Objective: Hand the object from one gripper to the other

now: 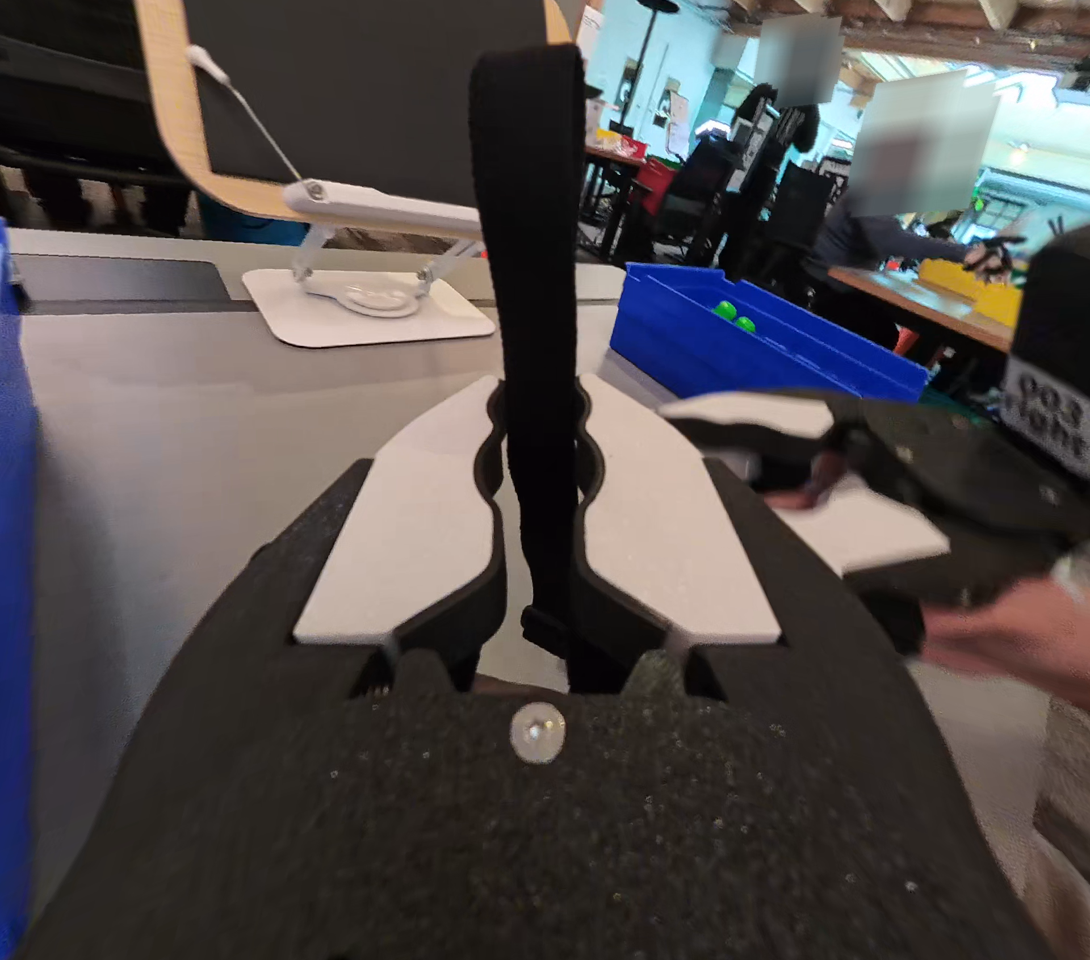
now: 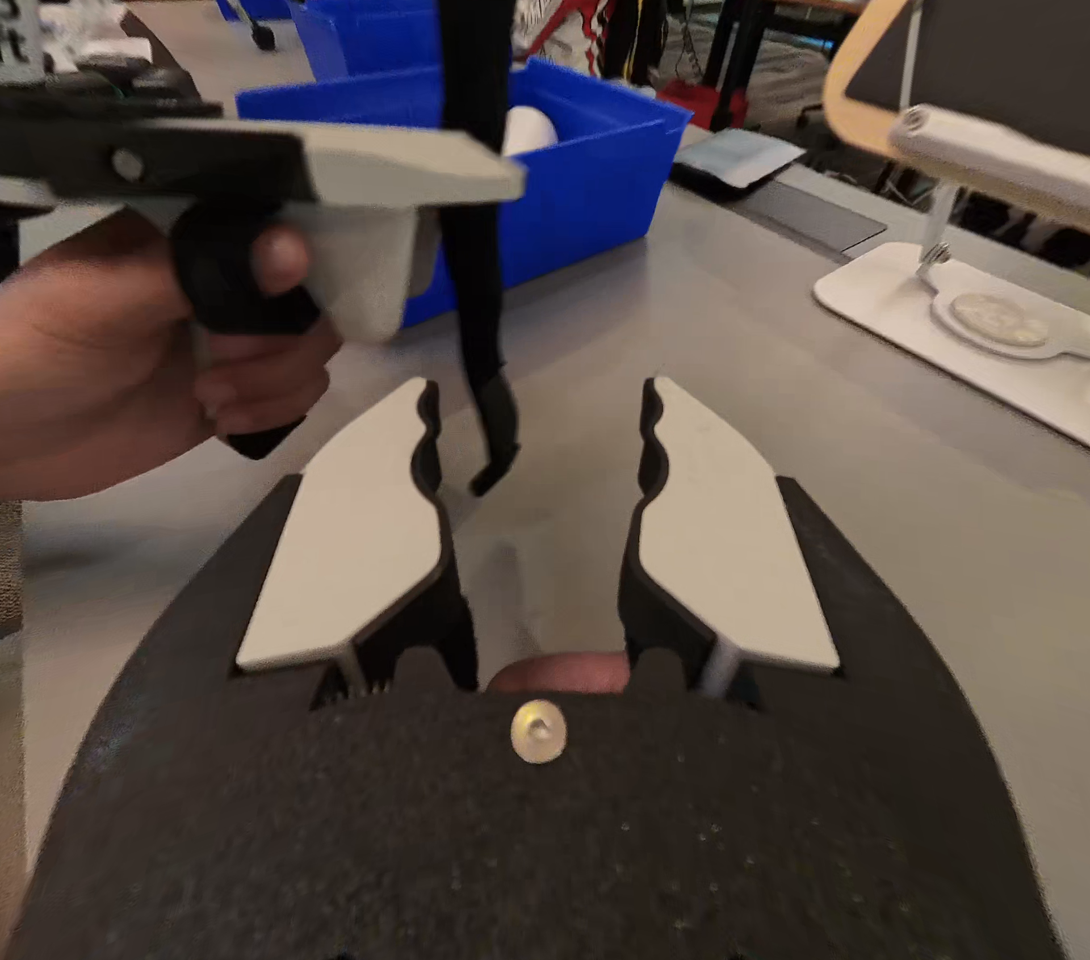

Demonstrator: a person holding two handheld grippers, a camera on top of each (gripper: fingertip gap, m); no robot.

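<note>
A black fabric strap [image 1: 528, 235] stands upright, clamped between the white fingers of my left gripper [image 1: 538, 401], which is shut on it above the grey table [image 1: 177, 460]. In the right wrist view the same strap [image 2: 475, 224] hangs down from the left gripper [image 2: 472, 165], its loose end curling just ahead of my right gripper [image 2: 539, 389]. My right gripper is open and empty, its jaws spread wide a little below and right of the strap's end. It also shows blurred at the right of the left wrist view [image 1: 767, 460].
A blue bin [image 1: 761, 336] with small green things stands on the table to the right. Another blue bin [image 2: 590, 165] holding a white object is behind the strap. A white stand [image 1: 365, 306] carries a dark wood-edged panel [image 1: 354, 23]. People sit at far tables. My right fingertips sit around 6 cm from my left ones.
</note>
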